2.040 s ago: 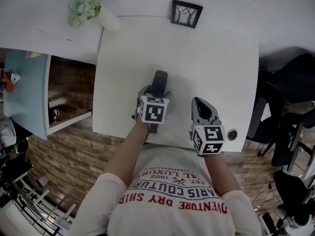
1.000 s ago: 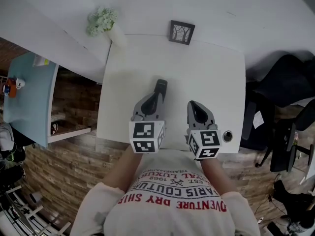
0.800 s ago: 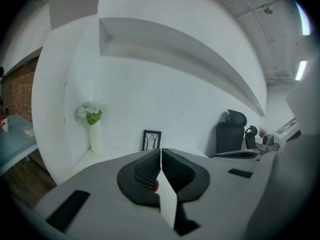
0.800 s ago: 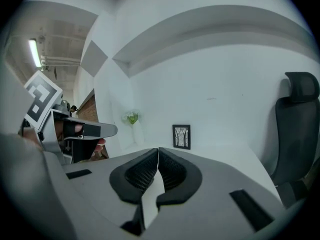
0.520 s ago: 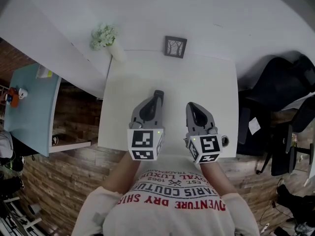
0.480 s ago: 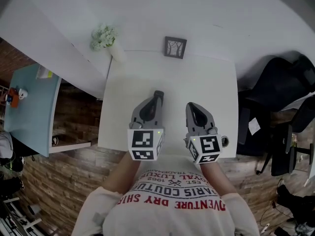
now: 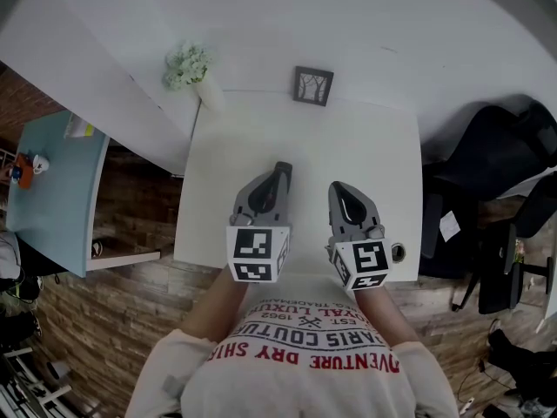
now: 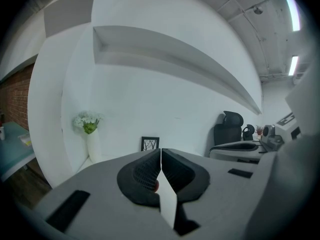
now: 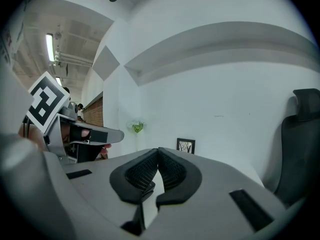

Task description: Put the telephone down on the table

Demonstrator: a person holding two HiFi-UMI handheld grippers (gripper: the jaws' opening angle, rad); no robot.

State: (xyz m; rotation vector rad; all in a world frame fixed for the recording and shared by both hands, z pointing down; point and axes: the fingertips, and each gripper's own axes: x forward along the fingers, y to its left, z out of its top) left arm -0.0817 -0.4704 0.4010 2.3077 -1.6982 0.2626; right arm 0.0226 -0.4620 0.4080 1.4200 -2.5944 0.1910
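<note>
1. The telephone (image 7: pixel 282 172) is dark and narrow.
2. It lies on the white table (image 7: pixel 365 146), near the middle and a bit to the left.
3. Its end points away from the person.
4. From above only that far end shows. The left gripper (image 8: pixel 160 158) hides the rest.
5. That gripper's jaws are pressed together and do not hold the telephone.
</note>
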